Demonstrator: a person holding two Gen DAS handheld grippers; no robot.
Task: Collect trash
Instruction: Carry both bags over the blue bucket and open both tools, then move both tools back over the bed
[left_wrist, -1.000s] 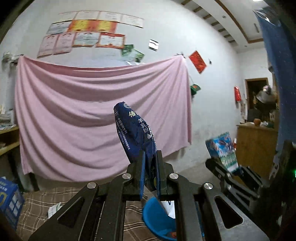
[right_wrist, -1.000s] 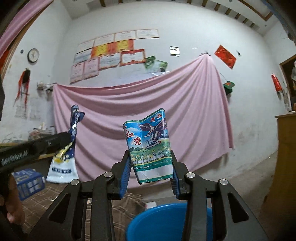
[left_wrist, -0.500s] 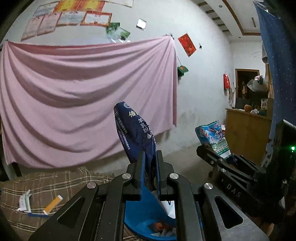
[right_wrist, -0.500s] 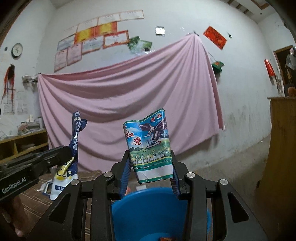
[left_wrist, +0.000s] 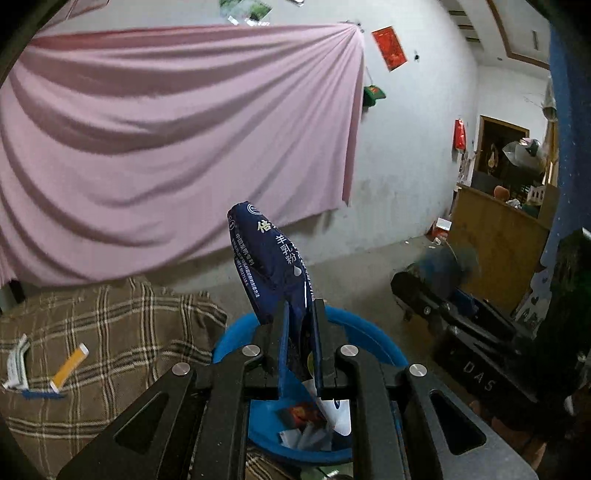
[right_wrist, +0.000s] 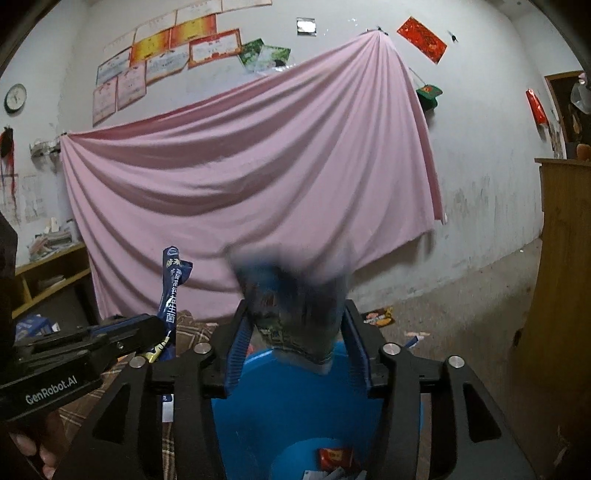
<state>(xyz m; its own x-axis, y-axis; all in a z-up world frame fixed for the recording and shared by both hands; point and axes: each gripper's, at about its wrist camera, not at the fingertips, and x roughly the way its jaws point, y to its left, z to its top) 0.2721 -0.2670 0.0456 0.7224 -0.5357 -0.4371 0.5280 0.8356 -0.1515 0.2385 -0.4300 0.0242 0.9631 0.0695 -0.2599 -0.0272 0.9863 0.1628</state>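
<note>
The right gripper (right_wrist: 295, 345) is opening above the blue bucket (right_wrist: 295, 406); the printed wrapper (right_wrist: 293, 314), gripped a moment ago, now blurs loose between its jaws, dropping in. The left gripper (left_wrist: 299, 347) stays clenched on the dark sachet (left_wrist: 273, 266) over the bucket – likely next

We are in a plain, lived-in room of a home: whitewashed walls (right_wrist: 480, 155) hung with a draped pink cloth sheet (right_wrist: 251, 177), framed paper certificates (right_wrist: 162, 62), a round wall clock (right_wrist: 14, 98) and a red paper banner (right_wrist: 421, 38), a bare concrete floor (left_wrist: 369, 266), a brown plaid blanket (left_wrist: 110, 332) and a wooden cabinet (left_wrist: 495, 236).
</note>
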